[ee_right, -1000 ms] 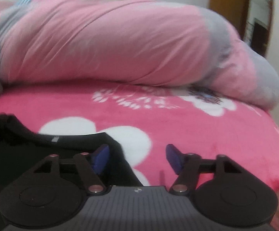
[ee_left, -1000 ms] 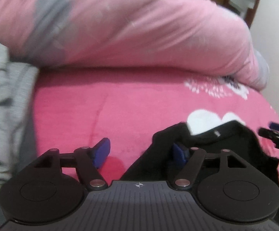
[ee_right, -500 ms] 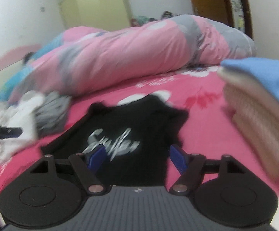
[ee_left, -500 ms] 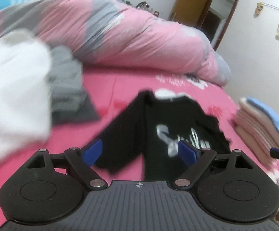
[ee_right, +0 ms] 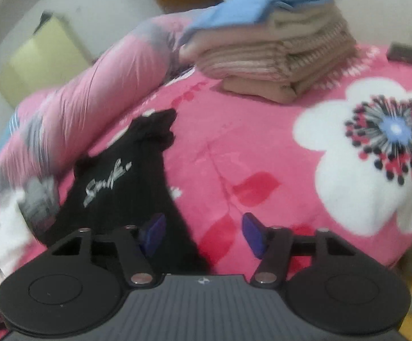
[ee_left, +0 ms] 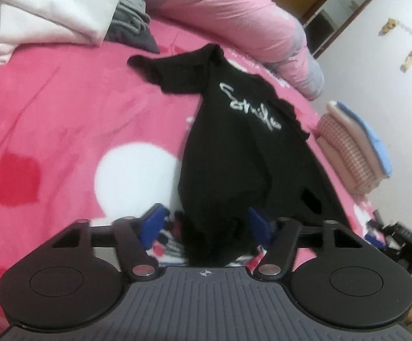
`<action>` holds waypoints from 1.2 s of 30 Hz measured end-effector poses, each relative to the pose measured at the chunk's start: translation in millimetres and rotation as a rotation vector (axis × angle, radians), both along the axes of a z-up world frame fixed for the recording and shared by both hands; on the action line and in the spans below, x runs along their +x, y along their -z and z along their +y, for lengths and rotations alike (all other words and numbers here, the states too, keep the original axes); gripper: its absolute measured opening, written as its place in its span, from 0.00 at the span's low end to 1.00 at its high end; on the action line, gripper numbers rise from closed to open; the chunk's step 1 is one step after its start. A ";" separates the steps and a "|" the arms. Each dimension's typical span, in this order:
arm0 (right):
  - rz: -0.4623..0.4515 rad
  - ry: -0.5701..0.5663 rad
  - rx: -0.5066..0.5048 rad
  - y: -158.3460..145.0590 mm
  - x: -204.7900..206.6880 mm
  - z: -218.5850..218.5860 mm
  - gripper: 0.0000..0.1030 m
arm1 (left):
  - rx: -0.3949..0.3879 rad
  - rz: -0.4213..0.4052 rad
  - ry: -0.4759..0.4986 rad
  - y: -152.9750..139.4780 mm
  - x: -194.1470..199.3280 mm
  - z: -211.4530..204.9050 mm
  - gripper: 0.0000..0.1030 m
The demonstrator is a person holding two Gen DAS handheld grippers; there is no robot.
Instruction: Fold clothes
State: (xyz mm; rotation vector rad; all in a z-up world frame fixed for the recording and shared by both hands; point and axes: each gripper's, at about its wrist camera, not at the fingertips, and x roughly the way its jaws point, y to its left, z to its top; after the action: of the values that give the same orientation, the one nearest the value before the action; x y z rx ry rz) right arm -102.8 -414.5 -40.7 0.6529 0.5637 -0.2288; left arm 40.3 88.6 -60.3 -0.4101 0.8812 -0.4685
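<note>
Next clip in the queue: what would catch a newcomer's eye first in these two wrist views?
A black T-shirt with silver script lettering lies stretched along the middle of the bright pink flowered blanket, its near end bunched between the blue fingers of the left hand-held gripper. At the bed's far edge sits a neat stack of folded clothes topped in blue, and a rolled pink quilt runs along the back.

Both wrist views look down, sharing the black shirt (ee_left: 242, 147).
</note>
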 end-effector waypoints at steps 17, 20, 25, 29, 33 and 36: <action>0.065 -0.235 -0.348 -29.8 83.5 20.4 0.03 | 0.094 -0.056 -0.023 9.4 -12.7 -7.9 0.06; 0.077 -0.192 -0.400 -44.5 89.9 8.1 0.05 | 0.089 -0.068 -0.013 6.5 -13.1 -5.0 0.06; 0.228 -0.039 -0.614 -31.5 103.9 13.1 0.20 | 0.054 -0.033 -0.021 11.9 -10.1 3.5 0.06; 0.044 -0.154 -0.567 -43.4 77.1 60.2 0.20 | -0.010 0.016 -0.018 16.4 -8.5 11.6 0.12; -0.114 -0.514 -0.666 -44.7 52.4 162.3 0.37 | -0.083 0.041 -0.017 20.2 -7.0 20.2 0.15; -0.204 -0.787 -0.695 -33.2 43.2 234.7 0.38 | -0.121 0.047 -0.002 20.4 -8.2 25.7 0.14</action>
State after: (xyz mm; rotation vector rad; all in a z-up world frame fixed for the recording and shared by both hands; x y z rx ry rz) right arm -59.6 -179.9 -7.6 -0.2415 0.4653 0.3731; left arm 32.1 114.2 -80.6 -0.5350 0.9002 -0.5134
